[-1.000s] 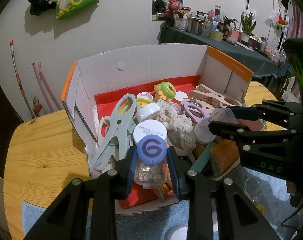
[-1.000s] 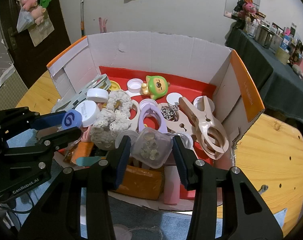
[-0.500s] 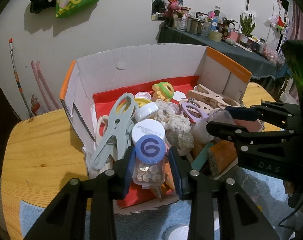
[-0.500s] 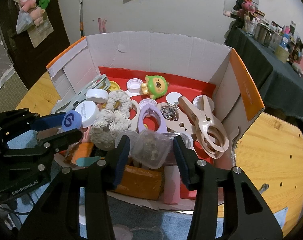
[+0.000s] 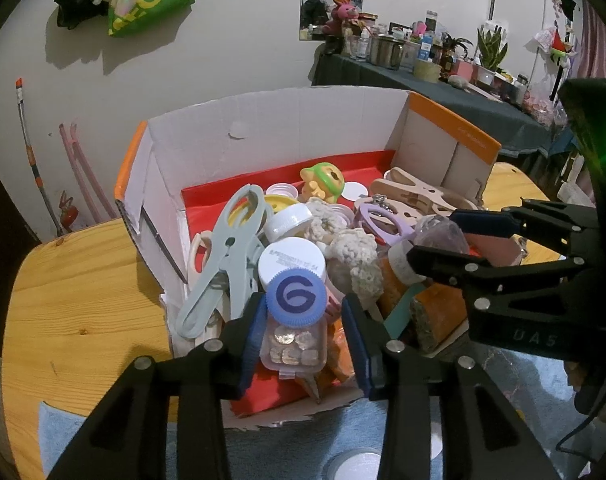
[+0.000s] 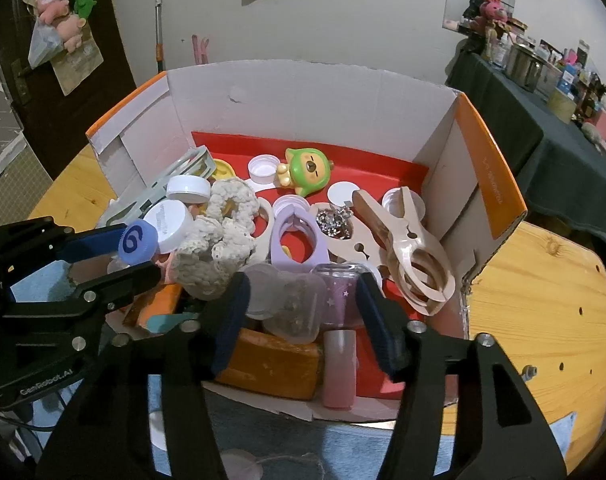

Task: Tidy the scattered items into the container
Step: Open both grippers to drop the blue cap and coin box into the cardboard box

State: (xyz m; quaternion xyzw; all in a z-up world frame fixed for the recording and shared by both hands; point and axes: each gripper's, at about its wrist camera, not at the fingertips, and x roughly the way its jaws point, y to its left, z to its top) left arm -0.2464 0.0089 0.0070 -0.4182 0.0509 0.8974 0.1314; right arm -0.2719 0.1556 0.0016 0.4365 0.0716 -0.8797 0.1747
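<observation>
Cardboard box (image 6: 311, 92) crowded with clips and caps; both jaws just opening, jars loose between

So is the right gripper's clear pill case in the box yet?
In. The clear case lies on the pile inside the box, between the right gripper's just-opened jaws.

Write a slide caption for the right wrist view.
Right hand-held gripper, opening over a clear jar above the crowded cardboard box.
</observation>
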